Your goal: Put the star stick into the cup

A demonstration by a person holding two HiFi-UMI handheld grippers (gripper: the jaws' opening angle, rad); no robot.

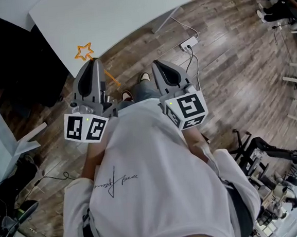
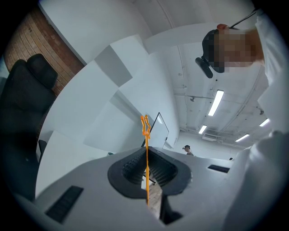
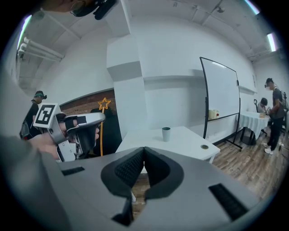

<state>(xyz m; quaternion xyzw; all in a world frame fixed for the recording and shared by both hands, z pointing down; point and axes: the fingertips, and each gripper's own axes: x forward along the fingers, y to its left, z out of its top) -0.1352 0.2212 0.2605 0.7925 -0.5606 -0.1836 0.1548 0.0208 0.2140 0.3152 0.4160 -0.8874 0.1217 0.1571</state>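
Observation:
The star stick is a thin orange rod topped with an outlined orange star (image 1: 84, 52). My left gripper (image 1: 95, 62) is shut on its rod, and the star rises past the jaws in the left gripper view (image 2: 145, 125). The small grey-green cup (image 3: 166, 134) stands upright on the white table (image 3: 189, 143), well ahead of my right gripper (image 3: 144, 153), which is shut with nothing in it. In the right gripper view the left gripper (image 3: 83, 124) is at the left, with the star (image 3: 104, 104) above it. Both grippers are held near my chest, short of the table (image 1: 108, 15). The head view does not show the cup.
A power strip (image 1: 187, 45) with cables lies on the wooden floor beside the table leg. A whiteboard on a stand (image 3: 220, 90) is behind the table. A black chair (image 2: 22, 99) is at the left. People (image 3: 272, 108) stand at the far right.

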